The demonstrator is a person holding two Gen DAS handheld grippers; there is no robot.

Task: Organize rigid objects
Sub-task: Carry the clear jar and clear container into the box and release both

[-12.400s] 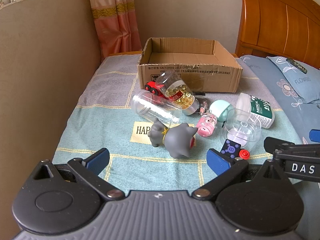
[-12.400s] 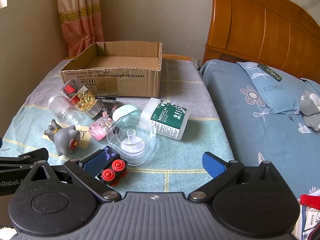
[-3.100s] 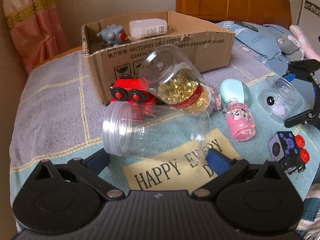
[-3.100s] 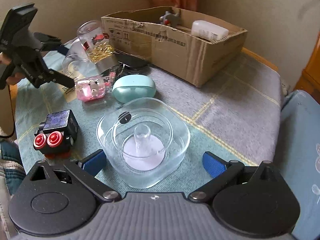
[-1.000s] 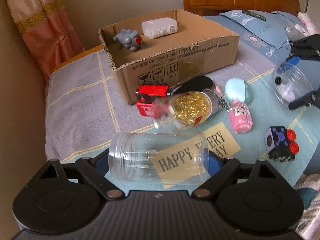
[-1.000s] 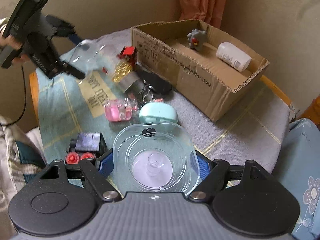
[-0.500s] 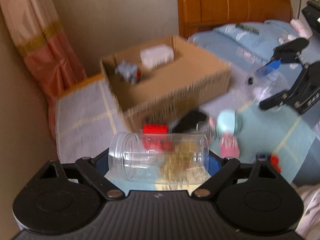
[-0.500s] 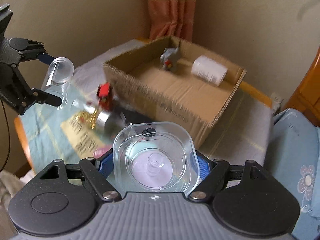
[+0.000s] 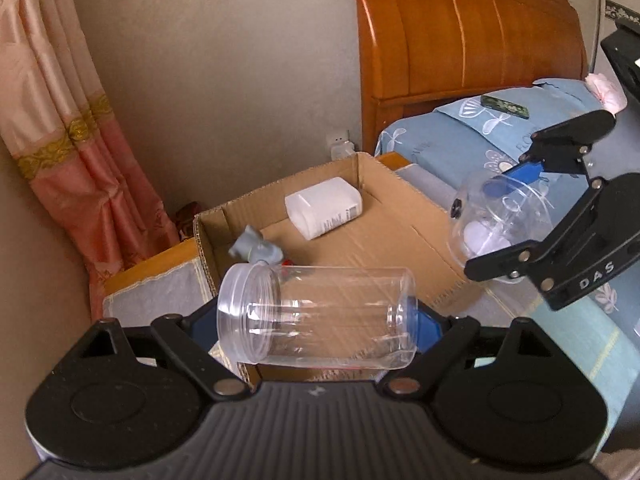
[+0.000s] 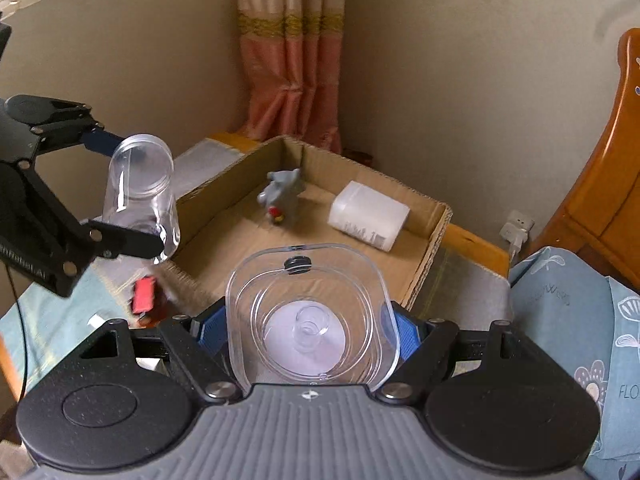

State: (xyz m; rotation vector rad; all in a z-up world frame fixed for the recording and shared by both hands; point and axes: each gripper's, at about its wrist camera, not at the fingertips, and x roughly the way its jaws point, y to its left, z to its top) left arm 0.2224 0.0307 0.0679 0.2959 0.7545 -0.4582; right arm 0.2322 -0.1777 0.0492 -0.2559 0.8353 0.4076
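Observation:
My left gripper (image 9: 316, 320) is shut on a clear plastic jar (image 9: 316, 316), held sideways in the air over the near edge of the cardboard box (image 9: 400, 240). My right gripper (image 10: 312, 328) is shut on a clear squarish container (image 10: 312, 320) with a white disc inside, held above the box's near wall (image 10: 420, 276). Each gripper shows in the other view, the left one (image 10: 136, 200) with its jar (image 10: 140, 196), the right one (image 9: 496, 216) with its container (image 9: 492, 216). In the box lie a grey toy figure (image 10: 282, 196) and a white bottle (image 10: 368, 216).
A red toy car (image 10: 144, 296) lies on the blue-green cloth below the box's left corner. A blue pillow and bedding (image 9: 480, 136) and a wooden headboard (image 9: 472, 40) are to the right. A pink curtain (image 9: 80, 152) hangs behind the box.
Both grippers have risen and moved forward with their clear containers to hover over the box. The loose items on the cloth have dropped out of view.

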